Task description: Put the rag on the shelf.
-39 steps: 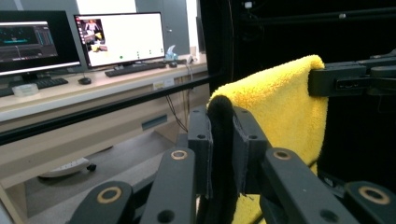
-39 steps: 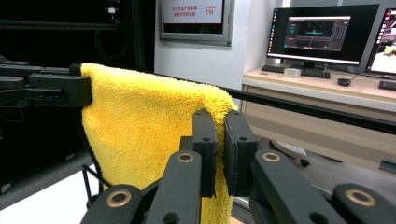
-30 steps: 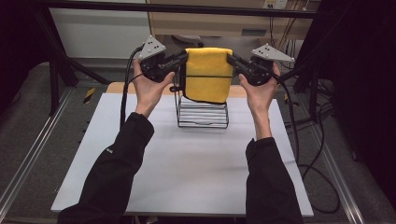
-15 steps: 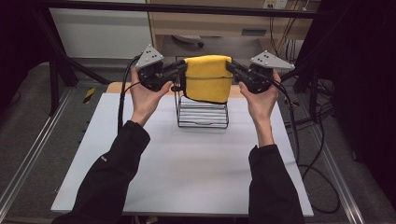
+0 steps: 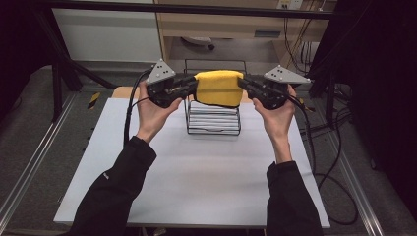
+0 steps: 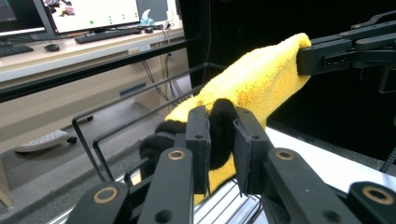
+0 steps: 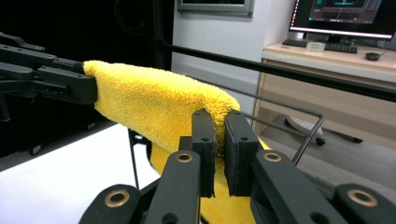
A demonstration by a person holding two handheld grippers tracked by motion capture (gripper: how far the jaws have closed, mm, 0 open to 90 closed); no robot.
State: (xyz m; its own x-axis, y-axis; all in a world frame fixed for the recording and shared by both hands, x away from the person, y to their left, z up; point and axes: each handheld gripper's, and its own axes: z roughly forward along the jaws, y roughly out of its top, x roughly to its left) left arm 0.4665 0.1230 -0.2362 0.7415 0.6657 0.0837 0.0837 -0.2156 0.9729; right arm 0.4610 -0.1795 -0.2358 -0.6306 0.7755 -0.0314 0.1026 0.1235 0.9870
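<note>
Two tongs grasp our yellow towel point(image 5: 218, 87) at opposite ends: the left tongs point(image 5: 191, 87) clenched on its left edge, the right tongs point(image 5: 244, 84) on its right. We hold it stretched above the black wire rack point(image 5: 213, 116) at the white bench's point(image 5: 196, 167) far side.

White table top point(image 5: 196, 182) at centre, dark metal frame rails along both sides. Grey floor point(image 5: 29, 123) at 9 o'clock. Wooden desk point(image 5: 231, 24) at 12 o'clock, pale wall panel point(image 5: 105, 34) at 11. Black curtain point(image 5: 383, 88) at 3 o'clock, cables on floor below it. Left gripper view: lit monitor point(image 6: 88, 11), keyboard point(image 6: 109, 35), mouse on desk.
</note>
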